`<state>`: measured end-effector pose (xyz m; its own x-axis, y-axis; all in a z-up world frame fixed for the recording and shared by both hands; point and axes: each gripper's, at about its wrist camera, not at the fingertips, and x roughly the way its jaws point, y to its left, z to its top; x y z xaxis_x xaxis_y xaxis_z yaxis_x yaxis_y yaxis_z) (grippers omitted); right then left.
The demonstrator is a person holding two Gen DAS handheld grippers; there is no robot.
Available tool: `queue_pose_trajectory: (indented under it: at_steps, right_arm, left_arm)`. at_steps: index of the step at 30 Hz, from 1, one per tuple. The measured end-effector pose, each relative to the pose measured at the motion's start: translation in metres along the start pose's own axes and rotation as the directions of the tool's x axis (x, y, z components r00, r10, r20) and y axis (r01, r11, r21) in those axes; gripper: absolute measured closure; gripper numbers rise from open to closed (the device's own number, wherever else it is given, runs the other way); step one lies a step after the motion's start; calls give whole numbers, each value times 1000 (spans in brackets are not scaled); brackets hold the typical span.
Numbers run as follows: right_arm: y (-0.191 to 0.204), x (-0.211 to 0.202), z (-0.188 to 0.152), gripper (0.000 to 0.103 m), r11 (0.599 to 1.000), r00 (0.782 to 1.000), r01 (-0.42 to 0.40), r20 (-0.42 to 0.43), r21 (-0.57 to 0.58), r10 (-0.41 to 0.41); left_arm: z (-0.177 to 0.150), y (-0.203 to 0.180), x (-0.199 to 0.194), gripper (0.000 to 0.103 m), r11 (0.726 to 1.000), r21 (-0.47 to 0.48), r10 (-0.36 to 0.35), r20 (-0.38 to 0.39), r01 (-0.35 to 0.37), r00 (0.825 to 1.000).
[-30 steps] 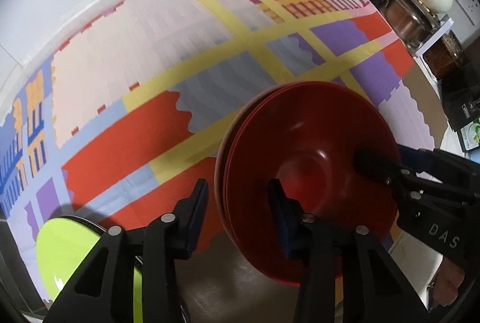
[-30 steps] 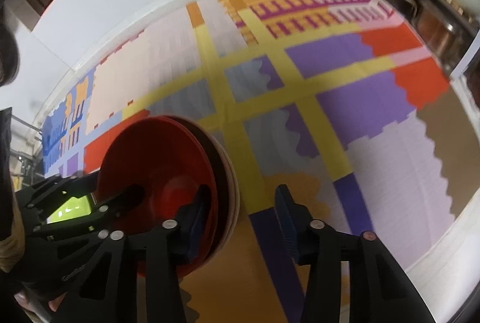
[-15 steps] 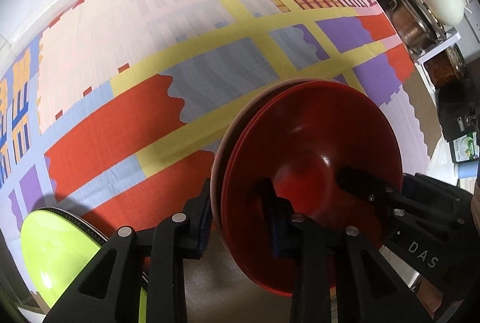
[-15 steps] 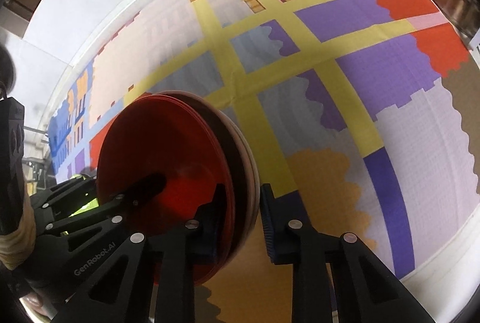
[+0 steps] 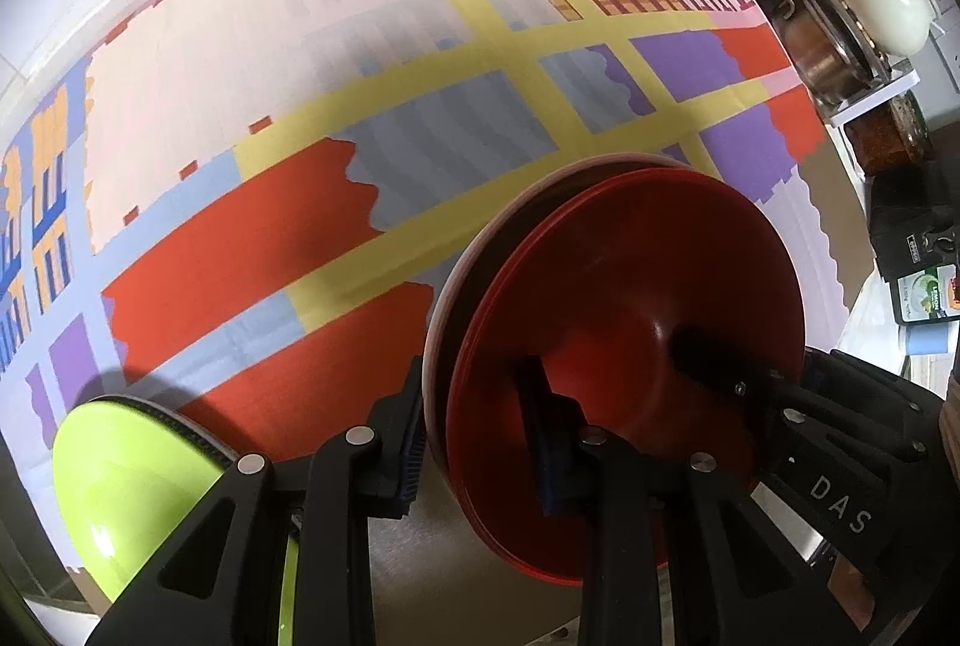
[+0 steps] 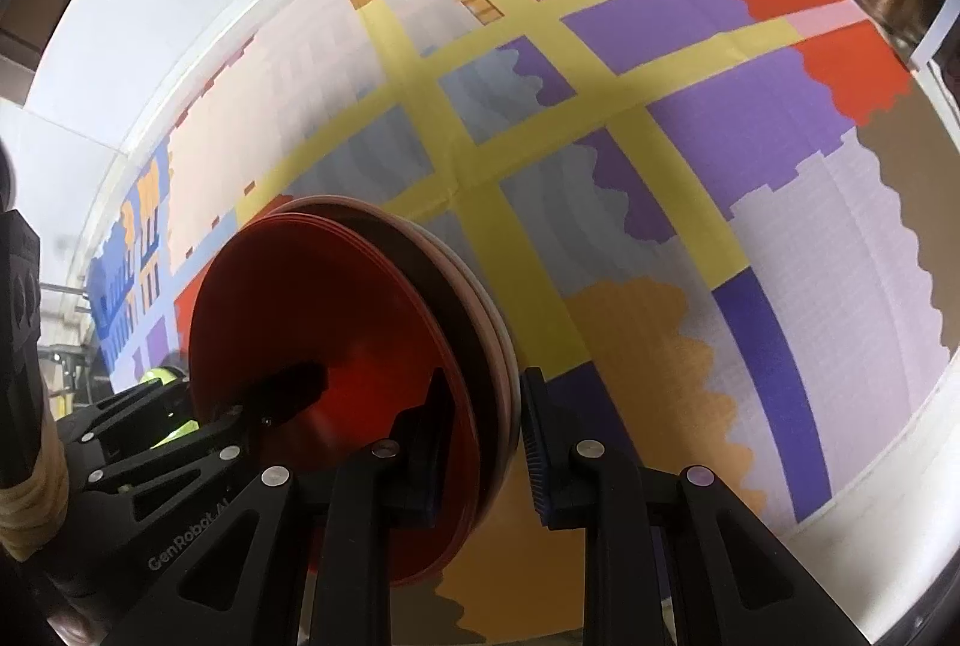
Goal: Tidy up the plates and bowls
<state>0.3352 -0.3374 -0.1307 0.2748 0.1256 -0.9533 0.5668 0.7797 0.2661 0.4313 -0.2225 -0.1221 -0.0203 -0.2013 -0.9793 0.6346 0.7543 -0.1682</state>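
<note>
My left tongs (image 5: 474,442) and right tongs (image 6: 477,445) are each clamped nearly closed on opposite rims of one stack (image 5: 630,346) of dishes, held above the patterned cloth (image 5: 420,153). The stack shows a glossy red top dish with a deep centre, further red rims beneath, and pale pinkish rims at the bottom; I cannot count the layers exactly. Separately I count one lime-green plate (image 5: 138,472) on the cloth at my lower left.
</note>
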Motion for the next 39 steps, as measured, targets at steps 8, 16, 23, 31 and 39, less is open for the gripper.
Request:
queue_pose_trajectory:
  at_steps: [8, 16, 23, 31, 39]
  right_arm:
    - [23, -10, -1, 79, 999, 1000, -15, 3, -35, 15]
    - [71, -18, -14, 79, 991, 999, -39, 8, -126, 40]
    - [121, -23, -35, 79, 971, 998, -58, 12, -230, 62]
    - [178, -11, -61, 79, 936, 995, -96, -31, -339, 91]
    - [223, 8, -83, 79, 900, 992, -119, -87, -418, 90]
  left_arm:
    - [-13, 31, -24, 74, 999, -39, 8, 21, -7, 1000]
    - [-44, 69, -56, 74, 994, -109, 36, 72, -28, 997]
    - [-83, 110, -78, 74, 978, -204, 67, 106, -45, 992]
    - [-130, 160, -89, 74, 948, -314, 94, 102, -58, 990]
    - [-164, 201, -84, 74, 917, -396, 95, 73, -58, 993]
